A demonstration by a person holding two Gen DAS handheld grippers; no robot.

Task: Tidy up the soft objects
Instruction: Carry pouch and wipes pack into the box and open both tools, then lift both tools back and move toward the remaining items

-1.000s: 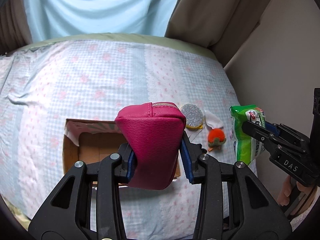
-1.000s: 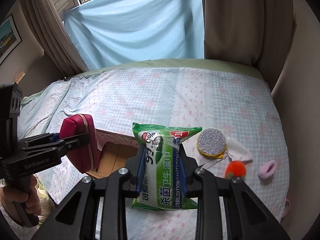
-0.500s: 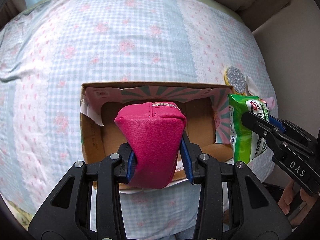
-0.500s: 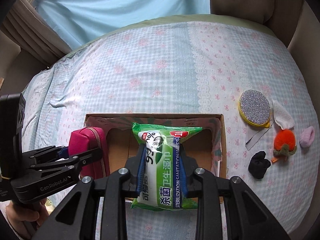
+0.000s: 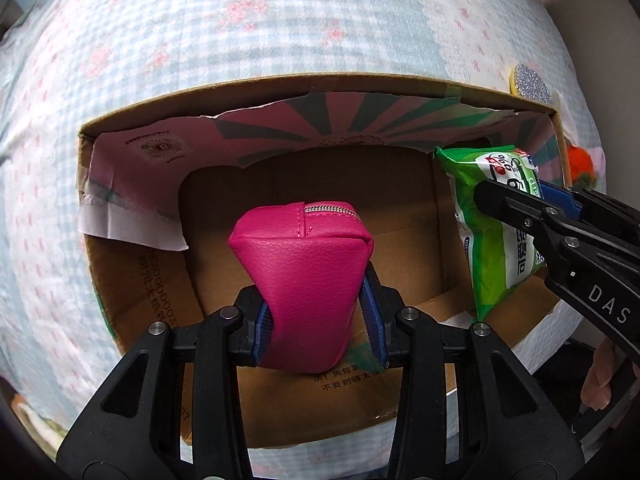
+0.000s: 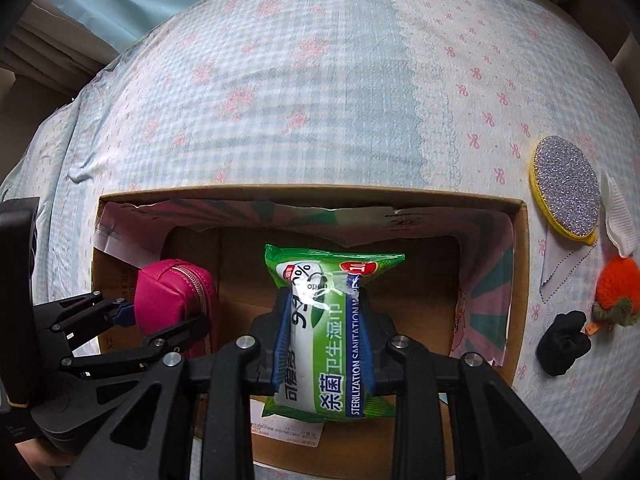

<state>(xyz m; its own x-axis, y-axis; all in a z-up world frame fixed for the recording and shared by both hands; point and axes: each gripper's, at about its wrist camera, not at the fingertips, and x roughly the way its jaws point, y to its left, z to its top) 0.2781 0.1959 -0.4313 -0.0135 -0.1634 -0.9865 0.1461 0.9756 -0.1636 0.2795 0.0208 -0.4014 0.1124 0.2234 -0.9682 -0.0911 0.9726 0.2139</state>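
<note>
The magenta faux-leather zip pouch sits between the blue pads of the left gripper, whose jaws are opening, though the pads appear to press its pinched lower sides; it hangs inside the open brown cardboard box, toward the left end. It looks light and squashy, its grained skin fairly grippy, so a hold across the narrow waist suits it. The right gripper is clamped on the green plastic pack of sanitising wipes, over the middle of the box; that film looks slick and the pack yielding, best held mid-body. Torn paper lining along the far wall of the box could snag. To the right of the box lie a glittery silver round pad with yellow rim, a white mesh scrap, an orange fuzzy toy and a black soft lump.
</note>
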